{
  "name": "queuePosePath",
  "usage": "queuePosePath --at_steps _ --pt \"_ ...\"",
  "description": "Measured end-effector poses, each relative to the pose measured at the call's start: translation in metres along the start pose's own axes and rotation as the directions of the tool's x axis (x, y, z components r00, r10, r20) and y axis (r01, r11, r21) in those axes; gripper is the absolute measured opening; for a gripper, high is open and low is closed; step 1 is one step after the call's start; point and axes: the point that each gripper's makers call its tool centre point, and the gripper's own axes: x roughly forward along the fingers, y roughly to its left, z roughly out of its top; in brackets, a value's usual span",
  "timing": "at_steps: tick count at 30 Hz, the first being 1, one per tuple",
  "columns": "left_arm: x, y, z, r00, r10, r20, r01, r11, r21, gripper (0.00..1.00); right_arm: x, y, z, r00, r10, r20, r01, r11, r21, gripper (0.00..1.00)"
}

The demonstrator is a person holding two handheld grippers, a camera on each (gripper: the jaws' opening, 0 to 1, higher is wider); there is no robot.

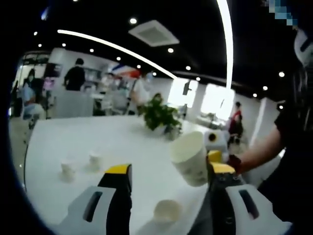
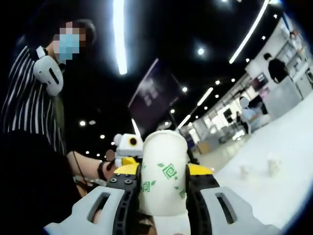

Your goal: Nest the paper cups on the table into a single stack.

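In the right gripper view, the right tongs (image 2: pixel 164 183) are pinching a white paper cup with green pattern (image 2: pixel 164 176). The cup stands between the two yellow-tipped jaws, which press on its sides, and it is held up in the air, above the white bench (image 2: pixel 288 161). Its closed base seems to point up and away from the camera. Two small cups (image 2: pixel 257 169) stand far away on the bench, near each other but apart. Behind the held cup the left tongs (image 2: pixel 128 147) come into this view, held by a person in a striped shirt (image 2: pixel 29 112).

In the left gripper view, the left tongs (image 1: pixel 168 181) are spread, with nothing between the jaws. The same held cup (image 1: pixel 190 157) shows just beside the right-hand jaw, tilted, with the right tongs (image 1: pixel 216 147) and a hand (image 1: pixel 234 163) behind it. On the bench (image 1: pixel 122 142), a low white cup (image 1: pixel 167 211) stands near the close edge, seen between the two jaws. Two more white cups stand toward the left side of the bench: one cup (image 1: pixel 68 170) nearer the edge and another cup (image 1: pixel 95 159) just beside it, not touching. A green plant (image 1: pixel 159 116) stands at the far edge of the bench. Some people (image 1: pixel 75 76) are in the room behind, under long ceiling lights (image 1: pixel 117 48).
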Motion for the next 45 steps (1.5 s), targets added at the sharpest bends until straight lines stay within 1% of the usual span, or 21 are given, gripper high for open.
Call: queuePosePath --at_steps 7,11,12,15,21,25,27,28,29,31,32,33,34,35,36,39,40,41,43,44,45 --pt "0.006 -0.008 0.001 0.999 -0.032 0.04 0.034 0.998 -0.049 0.59 0.002 0.003 0.004 0.999 0.023 0.042 -0.026 0.998 0.05 0.33" --pt "0.01 -0.014 0.002 0.997 -0.051 0.061 0.056 0.996 -0.076 0.59 0.003 0.007 0.006 0.997 0.046 0.066 -0.052 0.994 0.094 0.33" --pt "0.011 -0.018 0.003 0.995 -0.064 0.077 0.071 0.994 -0.086 0.59 0.003 0.007 0.006 0.996 0.048 0.071 -0.055 0.994 0.099 0.33" --pt "0.014 -0.022 0.005 0.992 -0.074 0.1 0.084 0.991 -0.103 0.58 0.003 0.009 0.007 0.994 0.06 0.089 -0.071 0.989 0.128 0.33" --pt "0.015 -0.023 0.008 0.991 -0.077 0.107 0.088 0.991 -0.101 0.56 0.002 0.009 0.007 0.994 0.055 0.089 -0.066 0.989 0.13 0.33" --pt "0.011 -0.017 0.013 0.992 -0.058 0.115 0.069 0.993 -0.098 0.54 -0.001 0.007 0.007 0.994 0.049 0.094 -0.062 0.988 0.139 0.33" --pt "0.008 -0.013 0.017 0.991 -0.039 0.124 0.049 0.996 -0.075 0.54 -0.003 0.006 0.007 0.994 0.048 0.098 -0.062 0.988 0.145 0.33" --pt "0.005 -0.008 0.021 0.991 -0.019 0.132 0.022 0.999 -0.026 0.54 -0.003 0.007 0.008 0.993 0.049 0.103 -0.064 0.987 0.147 0.33" --pt "0.003 -0.008 0.023 0.992 -0.016 0.124 0.014 1.0 0.016 0.54 -0.003 0.007 0.009 0.993 0.05 0.105 -0.066 0.987 0.148 0.33" --pt "0.0 -0.012 0.022 0.997 -0.033 0.064 0.023 0.988 0.154 0.53 -0.004 0.008 0.009 0.993 0.053 0.105 -0.068 0.986 0.149 0.33" --pt "-0.001 -0.017 0.022 0.999 -0.049 0.019 0.042 0.961 0.273 0.52 -0.004 0.008 0.009 0.993 0.056 0.105 -0.071 0.986 0.149 0.33" --pt "-0.001 -0.02 0.021 0.998 -0.056 -0.021 0.06 0.934 0.351 0.51 -0.004 0.009 0.01 0.993 0.059 0.106 -0.074 0.986 0.15 0.33" --pt "-0.001 -0.026 0.021 0.995 -0.068 -0.079 0.097 0.884 0.457 0.49 -0.004 0.009 0.01 0.992 0.061 0.106 -0.077 0.986 0.15 0.33" --pt "-0.001 -0.031 0.021 0.99 -0.085 -0.116 0.133 0.848 0.513 0.46 -0.004 0.01 0.01 0.992 0.064 0.104 -0.08 0.986 0.149 0.33" --pt "-0.001 -0.038 0.019 0.979 -0.102 -0.177 0.187 0.799 0.572 0.44 -0.004 0.009 0.01 0.992 0.065 0.103 -0.081 0.985 0.149 0.33" --pt "0.0 -0.045 0.019 0.953 -0.117 -0.281 0.279 0.703 0.655 0.39 -0.004 0.009 0.011 0.992 0.069 0.107 -0.084 0.985 0.149 0.33" --pt "0.001 -0.048 0.02 0.939 -0.128 -0.319 0.324 0.643 0.694 0.38 -0.004 0.009 0.011 0.992 0.071 0.108 -0.087 0.985 0.15 0.33" --pt "0.001 -0.047 0.019 0.923 -0.12 -0.366 0.363 0.592 0.719 0.37 -0.004 0.01 0.011 0.991 0.073 0.109 -0.089 0.985 0.15 0.33" --pt "0.002 -0.045 0.016 0.899 -0.109 -0.425 0.411 0.545 0.73 0.36 -0.003 0.01 0.011 0.991 0.08 0.109 -0.096 0.984 0.15 0.33" --pt "0.002 -0.044 0.013 0.88 -0.103 -0.464 0.447 0.511 0.734 0.35 -0.003 0.011 0.012 0.991 0.081 0.109 -0.097 0.984 0.149 0.33" --pt "0.003 -0.042 0.012 0.871 -0.105 -0.479 0.464 0.495 0.734 0.35 -0.003 0.011 0.012 0.99 0.082 0.111 -0.099 0.984 0.15 0.33"
